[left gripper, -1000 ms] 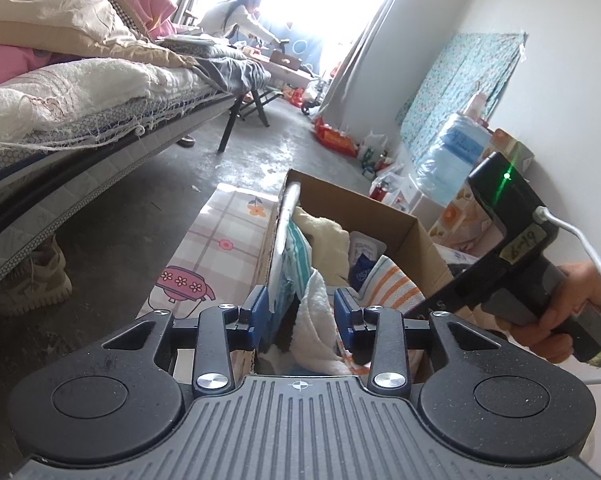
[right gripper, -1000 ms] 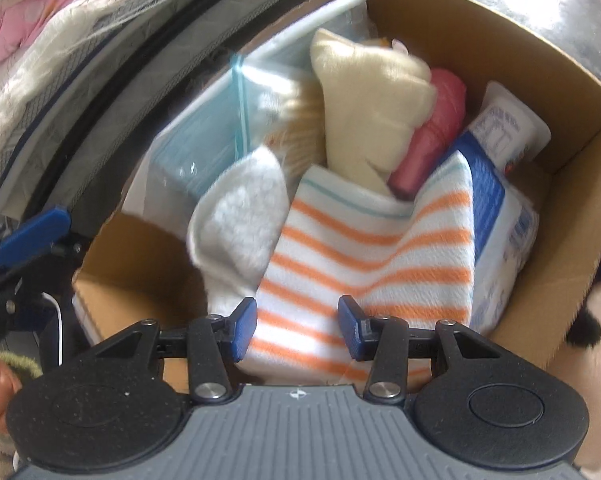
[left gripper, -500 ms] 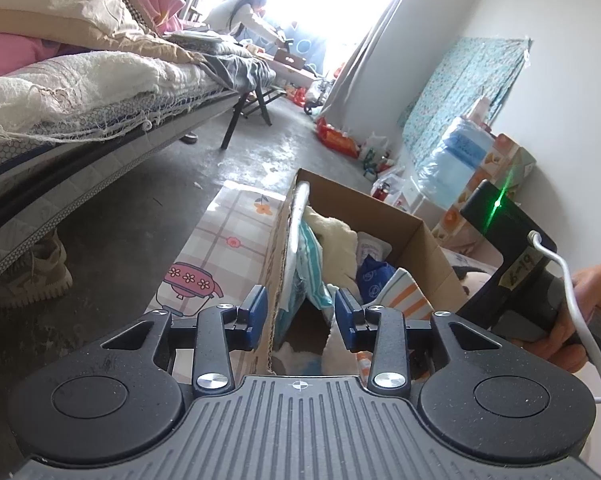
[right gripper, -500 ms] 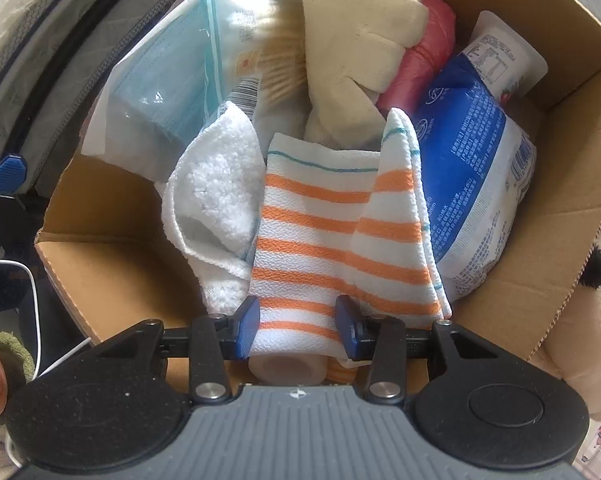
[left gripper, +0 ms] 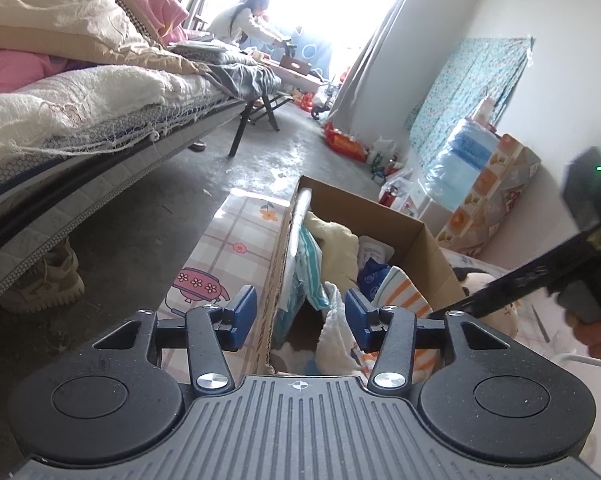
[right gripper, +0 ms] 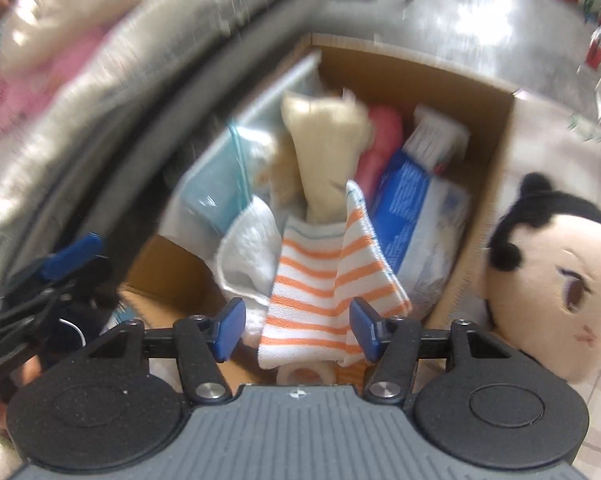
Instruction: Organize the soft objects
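Observation:
A cardboard box (right gripper: 496, 184) (left gripper: 432, 244) on the floor holds an orange-striped cloth (right gripper: 316, 280) (left gripper: 404, 292), a white towel (right gripper: 252, 256) (left gripper: 336, 340), a cream plush (right gripper: 328, 152) (left gripper: 340, 248), a pink item (right gripper: 380, 136) and blue-white packs (right gripper: 416, 208). My right gripper (right gripper: 296, 328) is open above the striped cloth, not touching it. My left gripper (left gripper: 300, 316) is open at the box's near edge, empty. A plush doll head (right gripper: 556, 280) lies outside the box at the right.
A bed (left gripper: 80, 120) with blankets runs along the left. A patterned mat (left gripper: 236, 248) lies beside the box. A water jug (left gripper: 464, 168) and boxes stand by the right wall. A person (left gripper: 240, 20) sits far off by the window. A shoe (left gripper: 48, 284) is under the bed.
My right gripper has opened wider and pulled back up from the striped cloth, which stays in the box; the doll head has come into view. My left gripper has opened wider and backed off.

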Available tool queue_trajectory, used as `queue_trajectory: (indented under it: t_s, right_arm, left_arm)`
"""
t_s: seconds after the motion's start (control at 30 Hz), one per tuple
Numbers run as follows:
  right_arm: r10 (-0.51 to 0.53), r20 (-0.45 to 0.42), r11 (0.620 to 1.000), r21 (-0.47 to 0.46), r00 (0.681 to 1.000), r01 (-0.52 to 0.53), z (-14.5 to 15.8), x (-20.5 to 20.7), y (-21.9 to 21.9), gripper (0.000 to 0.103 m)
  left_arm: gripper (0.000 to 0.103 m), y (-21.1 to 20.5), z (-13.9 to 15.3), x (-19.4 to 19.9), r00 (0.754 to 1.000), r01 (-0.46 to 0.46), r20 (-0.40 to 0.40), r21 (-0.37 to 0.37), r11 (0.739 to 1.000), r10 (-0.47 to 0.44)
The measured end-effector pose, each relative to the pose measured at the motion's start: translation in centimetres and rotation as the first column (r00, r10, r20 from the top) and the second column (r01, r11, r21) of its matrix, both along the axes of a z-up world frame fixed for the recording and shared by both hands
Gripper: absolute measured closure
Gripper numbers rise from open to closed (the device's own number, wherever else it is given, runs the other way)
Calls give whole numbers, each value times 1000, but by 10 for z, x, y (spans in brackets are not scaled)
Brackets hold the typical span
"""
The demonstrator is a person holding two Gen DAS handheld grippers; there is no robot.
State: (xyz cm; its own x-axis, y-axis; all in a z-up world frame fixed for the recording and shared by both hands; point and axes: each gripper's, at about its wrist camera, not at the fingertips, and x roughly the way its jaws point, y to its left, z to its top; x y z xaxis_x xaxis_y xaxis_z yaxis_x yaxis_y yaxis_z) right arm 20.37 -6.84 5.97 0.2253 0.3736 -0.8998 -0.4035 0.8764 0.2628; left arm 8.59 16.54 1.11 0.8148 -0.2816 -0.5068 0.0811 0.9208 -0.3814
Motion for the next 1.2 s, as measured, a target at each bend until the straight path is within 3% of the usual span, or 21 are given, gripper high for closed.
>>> queue_trajectory:
  t_s: [0.23,0.4,0.53,0.67,0.9,1.07,1.2]
  right_arm:
    - [-101,211,976,213,972,56,33,-84,-58,20]
    - [-172,344,964,253,923,86,47,-149,-86,9]
    - [-239,409,953,271,881,133,50,-191,-109,6]
    - [-271,490,956,238,828,172,61,-239,-136,1]
    - [-346,576,938,191,741,289,82,-313,-185,0]
    - [-382,582,920,162,718,358,75,-335,-200,0]
    - [-413,590,893,111,694,437,59,-337,-201,0]
  left_arm:
    - [35,-14,17,-20,1000,-6,16,56,998,5]
    - [25,-31,32,-39,999,12,34,114,993,-16]
    - [18,-47,44,-55,999,32,30,149,988,-36]
    - [3,-65,57,-79,996,63,48,179,982,-73]
    - [0,-111,69,-117,988,109,78,263,958,-134]
    - [0,-130,61,-130,989,132,39,201,971,-143]
    - [0,-143,51,-134,991,132,-22,193,972,-130]
